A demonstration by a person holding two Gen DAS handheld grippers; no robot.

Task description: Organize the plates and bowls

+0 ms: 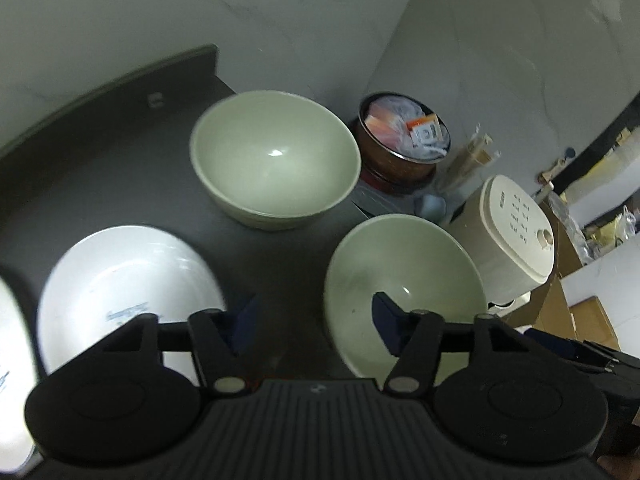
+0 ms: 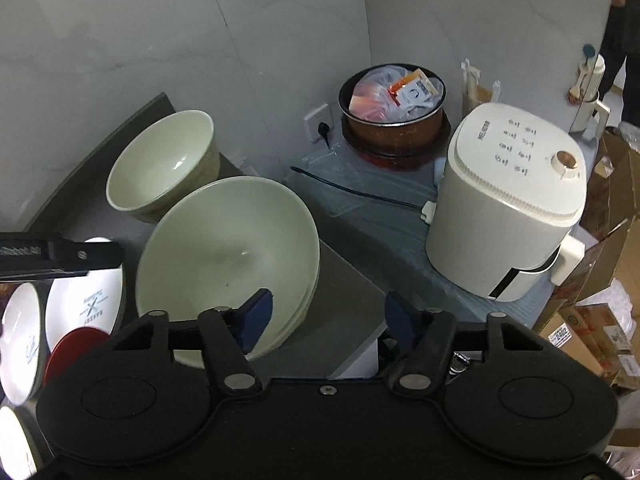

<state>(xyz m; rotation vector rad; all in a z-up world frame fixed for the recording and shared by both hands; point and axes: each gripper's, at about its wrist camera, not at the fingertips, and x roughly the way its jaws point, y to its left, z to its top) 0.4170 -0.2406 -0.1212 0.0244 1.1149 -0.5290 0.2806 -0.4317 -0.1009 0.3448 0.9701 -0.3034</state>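
Observation:
A deep pale-green bowl (image 1: 276,160) (image 2: 164,164) stands upright on the dark counter (image 1: 120,152) near the wall. Nearer me sits a stack of shallow pale-green bowls (image 1: 400,268) (image 2: 228,252). My left gripper (image 1: 316,320) is open, one finger over the stack's inside and the other over bare counter, so the stack's left rim lies between them. My right gripper (image 2: 328,316) is open too, and the stack's near right rim lies between its fingers. Neither holds anything. White plates (image 1: 128,280) (image 2: 84,300) and a red plate (image 2: 76,344) lie to the left.
A brown pot (image 2: 392,128) stuffed with plastic packets stands in the corner. A white appliance (image 2: 504,208) with its cable (image 2: 360,194) sits right of the counter's edge (image 2: 352,344). Cardboard boxes (image 2: 600,320) pile at the far right, and a person (image 2: 624,40) stands behind.

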